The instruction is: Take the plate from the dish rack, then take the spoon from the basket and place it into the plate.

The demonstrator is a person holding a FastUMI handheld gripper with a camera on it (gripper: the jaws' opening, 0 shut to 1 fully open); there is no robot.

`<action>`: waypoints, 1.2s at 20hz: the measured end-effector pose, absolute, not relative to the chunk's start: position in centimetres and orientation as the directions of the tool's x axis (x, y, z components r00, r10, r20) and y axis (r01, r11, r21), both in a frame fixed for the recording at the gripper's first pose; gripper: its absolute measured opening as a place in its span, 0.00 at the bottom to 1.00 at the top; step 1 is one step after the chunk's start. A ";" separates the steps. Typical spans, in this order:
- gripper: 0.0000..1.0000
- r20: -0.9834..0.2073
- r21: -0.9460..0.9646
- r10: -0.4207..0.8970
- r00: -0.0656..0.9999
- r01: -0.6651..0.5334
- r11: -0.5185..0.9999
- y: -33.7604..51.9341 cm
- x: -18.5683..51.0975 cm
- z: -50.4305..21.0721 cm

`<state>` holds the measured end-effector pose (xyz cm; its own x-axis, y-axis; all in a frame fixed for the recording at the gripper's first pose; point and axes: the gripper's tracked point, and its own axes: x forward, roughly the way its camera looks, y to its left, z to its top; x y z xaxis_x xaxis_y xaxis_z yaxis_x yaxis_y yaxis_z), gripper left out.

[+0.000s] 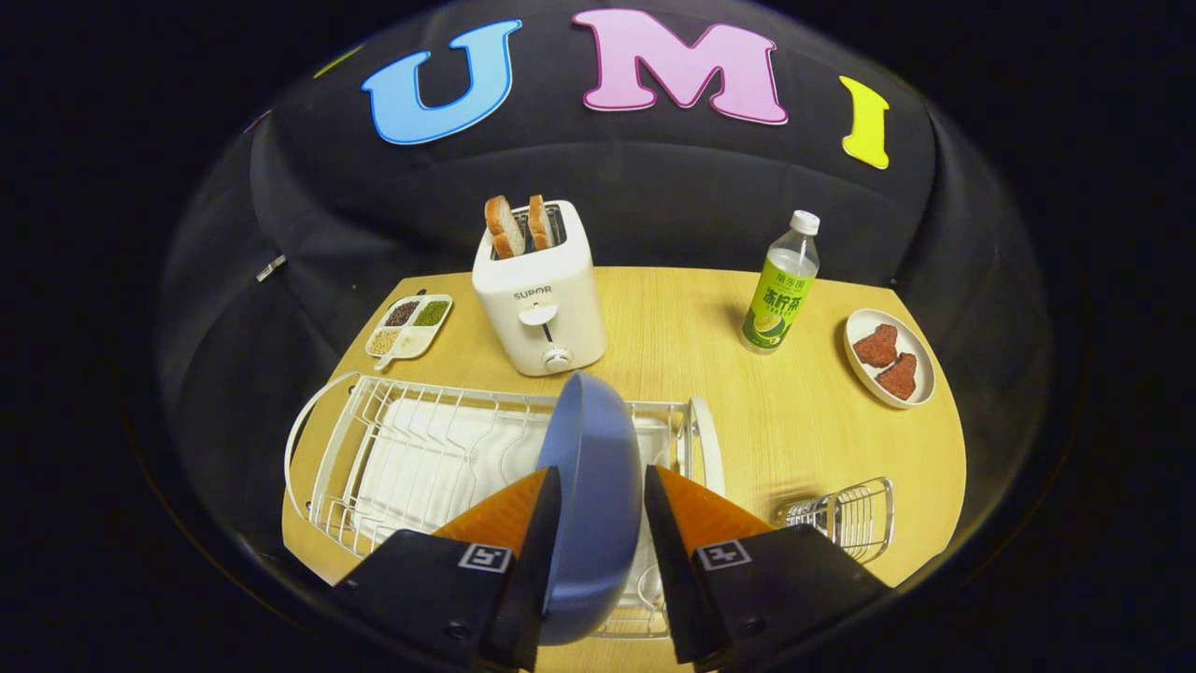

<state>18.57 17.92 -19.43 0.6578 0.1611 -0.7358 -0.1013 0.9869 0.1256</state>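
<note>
Jaws clamped on the plate [590, 486], held on edge over the rack [411, 458] near the counter's [691, 318] front edge. Basket [846, 519] just right of the rack, by the front right corner.

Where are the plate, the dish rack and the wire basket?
plate [590, 467]: gripper view, its face, between the fingers.
dish rack [411, 449]: gripper view, wire ribs beside the plate.
wire basket [846, 514]: gripper view, its wire wall.
</note>
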 end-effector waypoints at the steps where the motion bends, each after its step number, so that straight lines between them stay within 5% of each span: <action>1: 0.51 -0.736 0.116 0.157 0.658 -0.106 0.988 18.0 18.5 -19.5; 11: 0.38 -0.706 0.071 0.076 0.704 -0.036 0.997 18.8 18.1 -17.7; 20: 0.38 -0.622 -0.051 -0.074 0.779 0.054 0.997 17.3 18.6 -14.5; 24: 0.30 -0.643 0.007 -0.008 0.766 0.016 1.000 18.2 18.1 -14.1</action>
